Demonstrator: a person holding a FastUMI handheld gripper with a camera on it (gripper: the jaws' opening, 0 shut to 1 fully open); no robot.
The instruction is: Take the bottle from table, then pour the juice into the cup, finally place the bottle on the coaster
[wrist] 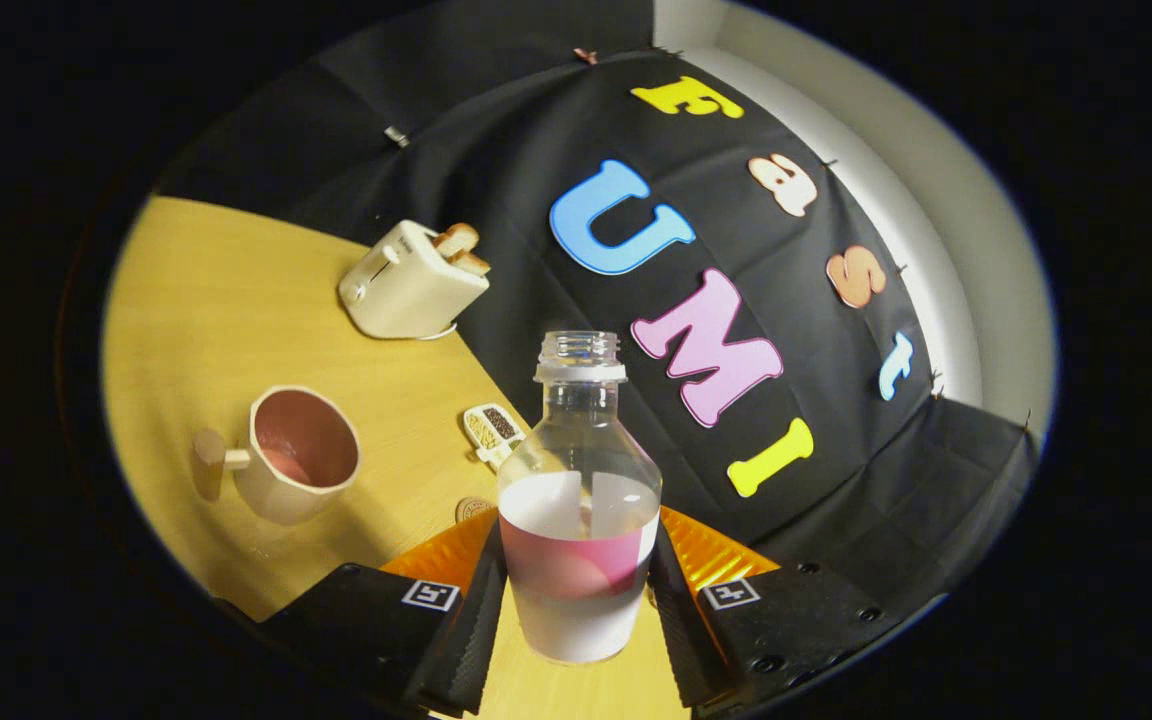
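Tongs pinching bottle, both fingers on label sides. Bottle uncapped, upright between fingers, lifted off counter. Cup ahead left. Toaster beyond cup. Small tray behind bottle.

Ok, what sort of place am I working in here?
Most likely a staged kitchen tabletop in a recording booth. A toaster with toast and a cup stand on a wooden table backed by black cloth. The gripper has its jaws shut on the bottle.
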